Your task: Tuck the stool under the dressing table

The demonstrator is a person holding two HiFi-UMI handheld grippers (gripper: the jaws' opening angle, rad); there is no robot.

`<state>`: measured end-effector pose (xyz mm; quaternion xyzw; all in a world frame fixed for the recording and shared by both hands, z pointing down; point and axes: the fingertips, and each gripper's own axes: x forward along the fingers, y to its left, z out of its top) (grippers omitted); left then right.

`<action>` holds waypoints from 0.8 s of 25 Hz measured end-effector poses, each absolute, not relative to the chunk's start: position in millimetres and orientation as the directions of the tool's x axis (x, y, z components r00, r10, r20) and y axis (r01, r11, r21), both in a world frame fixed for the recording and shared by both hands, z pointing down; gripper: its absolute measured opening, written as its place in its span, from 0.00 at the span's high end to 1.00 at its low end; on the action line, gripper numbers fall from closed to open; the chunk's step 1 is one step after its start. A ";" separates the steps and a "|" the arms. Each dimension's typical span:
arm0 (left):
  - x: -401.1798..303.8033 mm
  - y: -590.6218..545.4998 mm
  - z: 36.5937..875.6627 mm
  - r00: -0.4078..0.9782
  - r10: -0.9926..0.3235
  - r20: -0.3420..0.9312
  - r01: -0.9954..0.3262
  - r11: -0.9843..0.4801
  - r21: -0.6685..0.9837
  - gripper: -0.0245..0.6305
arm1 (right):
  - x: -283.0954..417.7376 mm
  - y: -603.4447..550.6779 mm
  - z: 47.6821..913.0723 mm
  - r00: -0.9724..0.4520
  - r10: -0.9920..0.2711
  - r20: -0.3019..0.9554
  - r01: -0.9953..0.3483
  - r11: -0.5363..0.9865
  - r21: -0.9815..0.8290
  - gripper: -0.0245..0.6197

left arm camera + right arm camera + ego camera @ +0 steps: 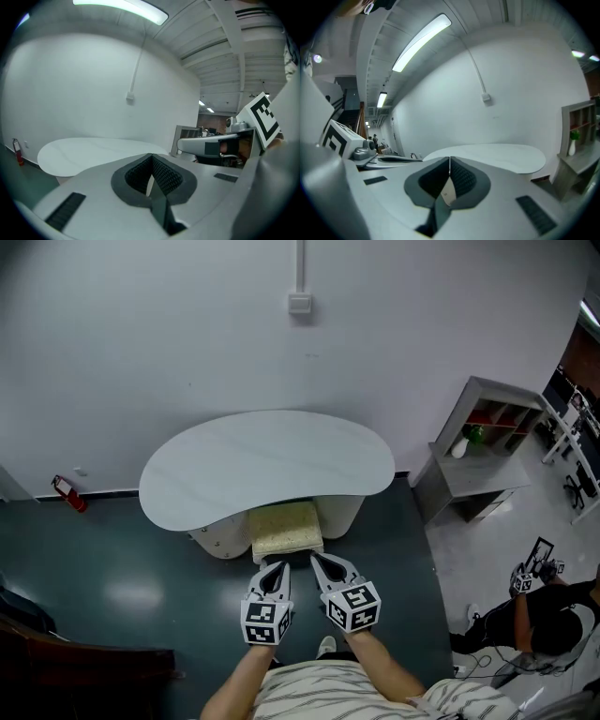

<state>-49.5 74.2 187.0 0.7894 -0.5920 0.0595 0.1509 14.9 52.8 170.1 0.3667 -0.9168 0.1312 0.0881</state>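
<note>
Plainly, the left gripper (pixel 276 568) and right gripper (pixel 320 562) are held shut on nothing, side by side just before the stool (pixel 286 529), which is lodged partly under the dressing table (pixel 267 465). Any further push is best given evenly at its near edge, so that skewing is avoided.

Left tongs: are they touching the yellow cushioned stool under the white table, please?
Apart. The left gripper view shows the left tongs shut, empty, the white kidney-shaped table top beyond, no stool at their tips.

no readable text, labels, brands or numbers anywhere
</note>
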 end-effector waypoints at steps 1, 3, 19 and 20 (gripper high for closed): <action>-51.4 74.8 177.3 0.284 -0.924 0.256 -0.954 -0.247 0.168 0.95 | 13.4 53.7 161.1 -0.717 -0.652 0.245 -0.694 0.699 -0.172 0.94; -53.1 75.1 158.6 0.280 -0.934 0.223 -0.953 -0.244 0.177 0.95 | 9.0 55.5 144.5 -0.723 -0.654 0.223 -0.689 0.706 -0.165 0.94; -59.5 82.3 70.2 0.230 -0.972 0.046 -0.970 -0.225 0.096 0.95 | 2.5 60.7 56.4 -0.712 -0.702 0.014 -0.700 0.707 -0.105 0.94; -60.9 83.1 70.4 0.220 -0.975 0.040 -0.973 -0.217 0.079 0.95 | 2.7 60.7 55.4 -0.706 -0.708 0.003 -0.705 0.703 -0.096 0.94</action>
